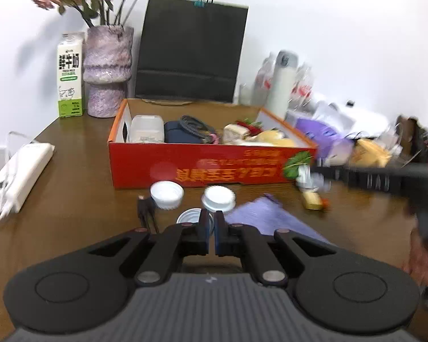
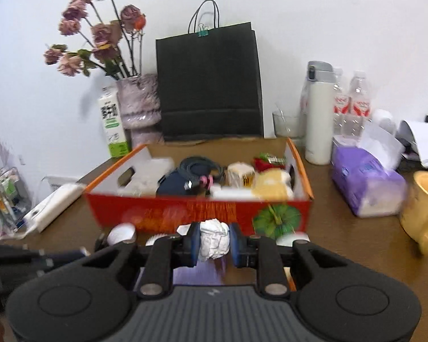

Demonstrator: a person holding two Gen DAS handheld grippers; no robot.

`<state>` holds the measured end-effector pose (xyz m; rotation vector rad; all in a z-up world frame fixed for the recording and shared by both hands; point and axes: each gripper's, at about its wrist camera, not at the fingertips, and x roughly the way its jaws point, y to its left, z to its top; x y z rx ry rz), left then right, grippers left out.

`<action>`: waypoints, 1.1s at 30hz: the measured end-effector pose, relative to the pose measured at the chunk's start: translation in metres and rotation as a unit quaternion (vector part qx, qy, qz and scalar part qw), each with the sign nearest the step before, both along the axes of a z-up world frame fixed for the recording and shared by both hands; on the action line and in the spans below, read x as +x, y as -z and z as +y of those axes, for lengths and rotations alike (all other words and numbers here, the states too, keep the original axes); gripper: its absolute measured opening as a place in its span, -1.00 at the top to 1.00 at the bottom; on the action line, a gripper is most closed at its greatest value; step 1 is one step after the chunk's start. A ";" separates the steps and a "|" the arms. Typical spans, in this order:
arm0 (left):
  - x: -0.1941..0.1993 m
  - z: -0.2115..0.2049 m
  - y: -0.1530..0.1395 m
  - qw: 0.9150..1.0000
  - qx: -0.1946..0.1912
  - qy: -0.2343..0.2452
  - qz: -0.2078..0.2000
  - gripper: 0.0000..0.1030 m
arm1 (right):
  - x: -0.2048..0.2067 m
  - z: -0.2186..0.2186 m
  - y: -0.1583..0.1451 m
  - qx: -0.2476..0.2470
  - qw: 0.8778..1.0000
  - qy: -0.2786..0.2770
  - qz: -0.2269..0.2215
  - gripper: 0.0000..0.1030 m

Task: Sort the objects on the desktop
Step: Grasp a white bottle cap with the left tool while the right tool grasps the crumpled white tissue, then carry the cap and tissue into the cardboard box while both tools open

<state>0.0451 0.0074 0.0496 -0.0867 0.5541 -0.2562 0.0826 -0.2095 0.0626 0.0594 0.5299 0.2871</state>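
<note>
A red cardboard box (image 1: 214,168) holds several sorted items; it also shows in the right wrist view (image 2: 162,213). My left gripper (image 1: 212,222) is shut and empty, low over the table just before two white caps (image 1: 167,194) (image 1: 218,198) and a round tin lid (image 1: 189,216). A purple cloth (image 1: 268,216) lies to its right. My right gripper (image 2: 214,240) is shut on a crumpled white paper ball (image 2: 214,239), held in front of the box. In the left wrist view the right gripper (image 1: 311,178) reaches in blurred from the right.
Behind the box stand a milk carton (image 1: 70,75), a purple vase (image 1: 107,69), a black paper bag (image 1: 189,51) and a white flask (image 2: 318,114). A power strip (image 1: 17,171) lies left. A purple tissue pack (image 2: 365,182) and yellow mug (image 2: 425,213) sit right.
</note>
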 end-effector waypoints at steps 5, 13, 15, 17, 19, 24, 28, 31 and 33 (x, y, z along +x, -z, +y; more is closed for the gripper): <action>-0.060 -0.015 -0.004 1.000 0.006 0.022 0.003 0.92 | -0.069 -0.008 0.018 0.000 1.000 0.000 0.026 0.60; -0.121 -0.028 0.022 0.998 0.049 0.041 0.025 0.92 | -0.154 -0.012 0.047 -0.028 0.999 -0.007 0.045 0.60; -0.126 -0.032 0.033 0.996 0.069 0.039 0.028 0.92 | -0.158 -0.012 0.050 -0.036 0.998 0.000 0.046 0.60; -0.128 -0.034 0.041 0.996 0.080 0.039 0.032 0.92 | -0.160 -0.011 0.052 -0.042 0.998 0.003 0.047 0.60; -0.130 -0.033 0.046 0.996 0.078 0.040 0.028 0.90 | -0.159 -0.009 0.053 -0.042 0.998 -0.005 0.049 0.60; -0.131 -0.025 0.045 0.997 0.053 0.048 0.023 0.84 | -0.157 0.002 0.054 -0.060 0.997 -0.021 0.041 0.50; -0.138 -0.020 0.040 0.997 0.065 0.029 0.006 0.08 | -0.162 0.003 0.053 -0.067 0.997 -0.037 0.031 0.26; -0.138 -0.017 0.040 0.997 0.072 0.019 0.011 -0.04 | -0.166 0.007 0.052 -0.073 0.996 -0.043 0.028 0.04; -0.135 -0.018 0.043 0.997 0.072 0.023 0.021 -0.04 | -0.166 0.010 0.053 -0.081 0.995 -0.046 0.029 0.06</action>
